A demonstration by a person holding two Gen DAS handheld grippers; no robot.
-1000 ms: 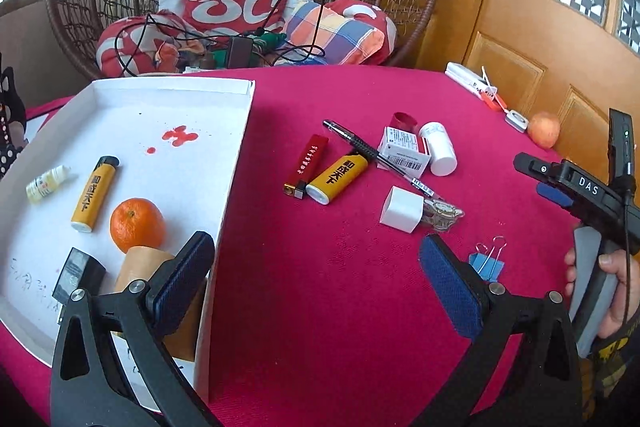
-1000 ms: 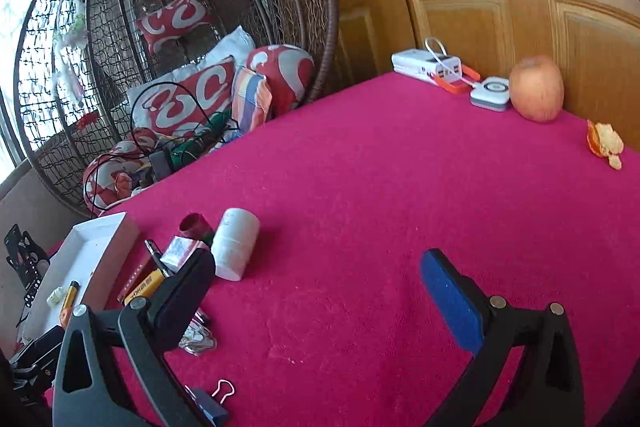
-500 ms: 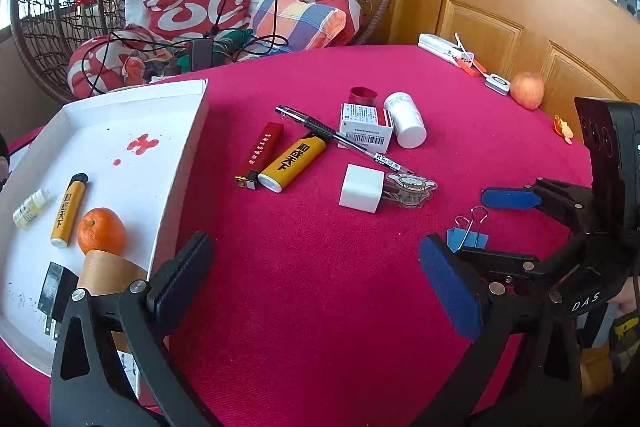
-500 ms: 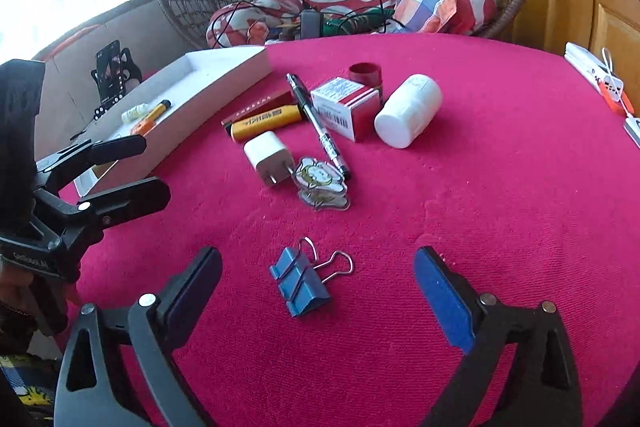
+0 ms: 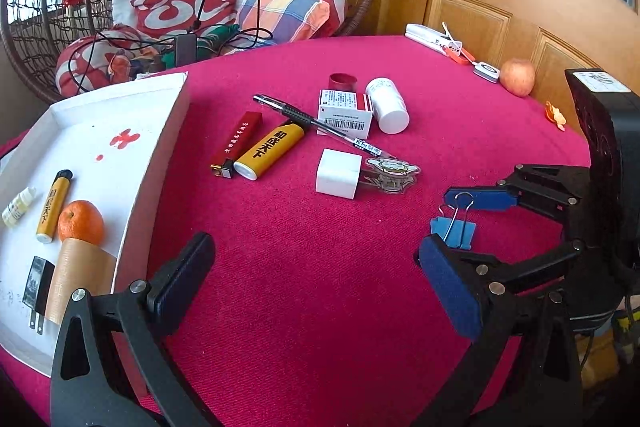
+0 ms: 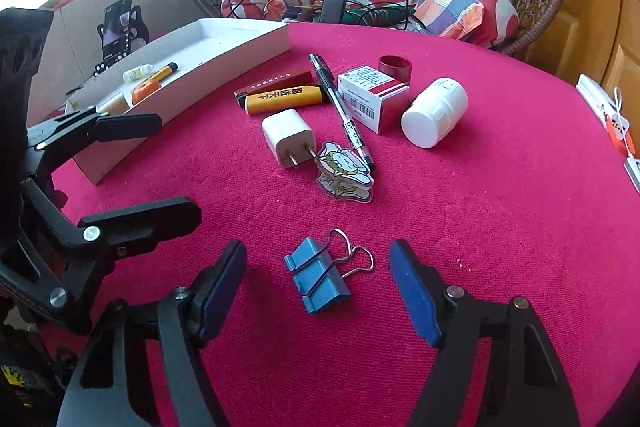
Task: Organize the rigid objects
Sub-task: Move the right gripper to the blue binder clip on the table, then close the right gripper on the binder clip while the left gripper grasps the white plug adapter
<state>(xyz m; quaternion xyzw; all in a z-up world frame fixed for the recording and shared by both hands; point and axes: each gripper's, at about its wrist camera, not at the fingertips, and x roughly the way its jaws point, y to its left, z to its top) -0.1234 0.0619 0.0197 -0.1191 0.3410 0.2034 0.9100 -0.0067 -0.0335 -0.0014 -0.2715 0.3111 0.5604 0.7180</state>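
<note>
The right gripper (image 6: 318,291) is spread wide and low over the red tablecloth (image 6: 500,227), holding nothing, its blue pads on either side of the blue binder clip (image 6: 318,279) lying between them without touching. The left gripper (image 5: 316,287) is also wide open and empty, hovering near the white tray (image 5: 152,163). Just beyond the clip lie a cartoon charm (image 6: 345,173) and a white charger plug (image 6: 289,137), the prongs seemingly touching the charm, though the overlap is hard to judge. Farther back are a yellow lighter (image 6: 282,99), a red lighter (image 6: 274,85), a pen (image 6: 340,109), a small box (image 6: 372,95) and a white bottle (image 6: 435,117) on its side. In the tray sit an orange (image 5: 80,221) and another yellow lighter (image 5: 54,205).
</note>
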